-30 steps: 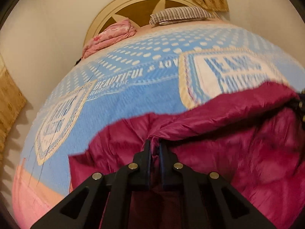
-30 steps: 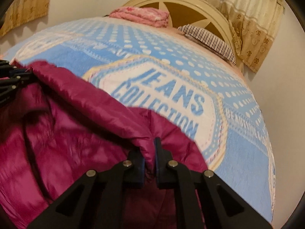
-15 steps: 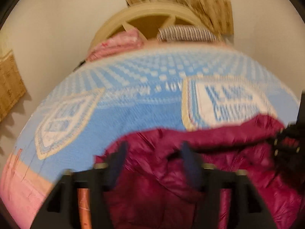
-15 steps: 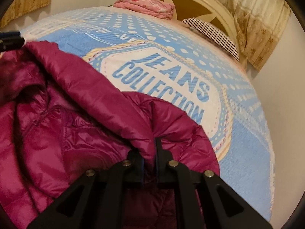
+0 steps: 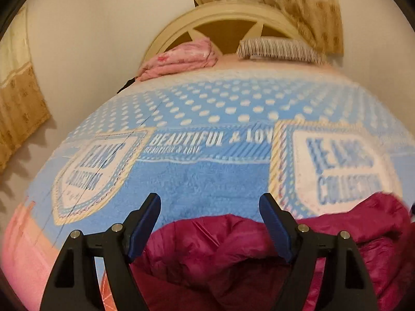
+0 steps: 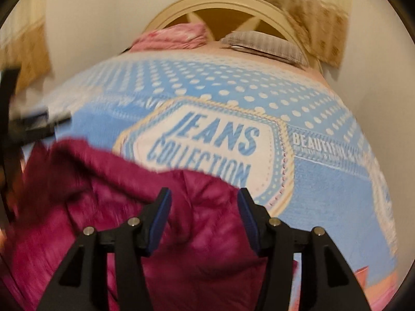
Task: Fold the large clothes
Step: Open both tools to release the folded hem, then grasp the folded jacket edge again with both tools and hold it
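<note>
Since both tongs have let go, the magenta puffer jacket (image 5: 233, 254) lies loose on the bed's blue blanket (image 5: 207, 176), near its foot. Left tongs (image 5: 210, 223) stand wide apart and empty; right tongs (image 6: 205, 212) are opening, with nothing pinched between them. Slippery, springy padding could puff up and undo the fold, and a careless regrasp might drag the layers askew

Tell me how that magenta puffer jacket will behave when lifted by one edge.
The magenta puffer jacket lies in soft rumpled folds, so it will probably droop. Its shiny shell looks slippery, so thin pinches may slide. Puffy quilting suggests it is light.
</note>
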